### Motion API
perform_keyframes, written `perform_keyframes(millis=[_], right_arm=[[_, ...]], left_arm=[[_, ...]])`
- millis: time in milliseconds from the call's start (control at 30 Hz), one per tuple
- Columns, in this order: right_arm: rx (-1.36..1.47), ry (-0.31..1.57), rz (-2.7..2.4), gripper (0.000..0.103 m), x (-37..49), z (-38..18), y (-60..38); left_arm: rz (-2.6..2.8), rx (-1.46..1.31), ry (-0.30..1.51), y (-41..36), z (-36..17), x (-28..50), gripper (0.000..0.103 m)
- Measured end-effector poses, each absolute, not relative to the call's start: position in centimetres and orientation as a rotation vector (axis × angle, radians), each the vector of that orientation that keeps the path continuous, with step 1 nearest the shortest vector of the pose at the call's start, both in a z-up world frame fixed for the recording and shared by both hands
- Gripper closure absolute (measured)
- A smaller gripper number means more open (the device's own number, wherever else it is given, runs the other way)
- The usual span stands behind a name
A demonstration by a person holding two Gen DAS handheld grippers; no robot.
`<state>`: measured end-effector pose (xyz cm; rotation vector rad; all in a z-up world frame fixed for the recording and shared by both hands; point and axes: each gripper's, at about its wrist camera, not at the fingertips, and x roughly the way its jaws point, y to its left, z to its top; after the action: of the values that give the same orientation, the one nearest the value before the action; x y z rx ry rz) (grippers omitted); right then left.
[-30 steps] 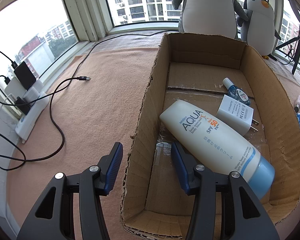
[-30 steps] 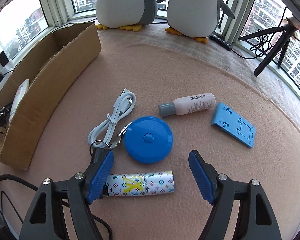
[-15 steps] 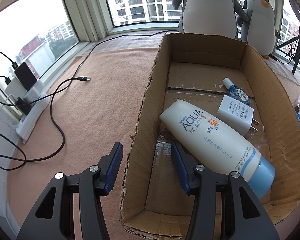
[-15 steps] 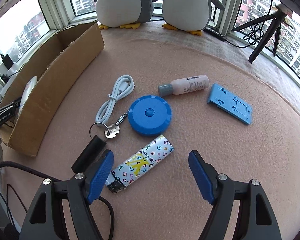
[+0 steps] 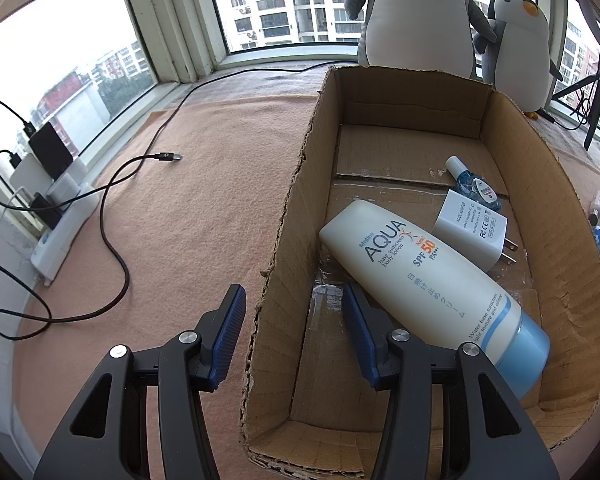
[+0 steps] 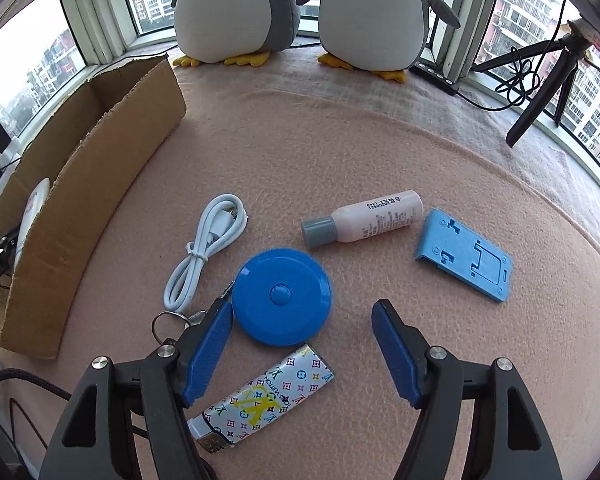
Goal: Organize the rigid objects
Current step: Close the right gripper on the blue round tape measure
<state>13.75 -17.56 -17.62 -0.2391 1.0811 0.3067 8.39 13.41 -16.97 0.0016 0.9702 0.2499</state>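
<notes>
My left gripper stands open astride the left wall of the cardboard box, one finger outside and one inside, the pads clear of the wall. In the box lie a sunscreen tube, a white adapter and a small blue bottle. Over the mat, my right gripper has its jaws closing around the near edge of a blue round tape measure, the pads not touching it. A patterned lighter lies slanted just below the tape measure.
On the pink mat lie a white cable, a key ring, a small pink bottle and a blue phone stand. Two plush penguins and a tripod stand at the window. A black cable runs left of the box.
My right gripper has moved forward to the tape measure, its jaws a little narrower. The lighter, crosswise a second ago, now lies slanted. The left gripper has not moved.
</notes>
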Motion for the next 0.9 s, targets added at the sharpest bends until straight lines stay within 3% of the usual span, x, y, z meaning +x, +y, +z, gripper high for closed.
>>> perform_keyframes(millis=[133, 400, 900], right_arm=[[-0.243, 1.086, 0.309, 0.035, 14.2, -17.8, -17.6], [-0.230, 1.097, 0.281, 0.057, 15.2, -17.8, -18.5], [-0.207, 1.076, 0.270, 0.057, 14.1, -16.5, -19.5]], left_arm=[[0.250, 0.003, 0.970, 13.4, -17.0, 8.4, 0.054], [0.251, 0.000, 0.970, 13.3, -17.0, 8.4, 0.054], [0.251, -0.001, 0.969, 13.3, -17.0, 8.3, 0.054]])
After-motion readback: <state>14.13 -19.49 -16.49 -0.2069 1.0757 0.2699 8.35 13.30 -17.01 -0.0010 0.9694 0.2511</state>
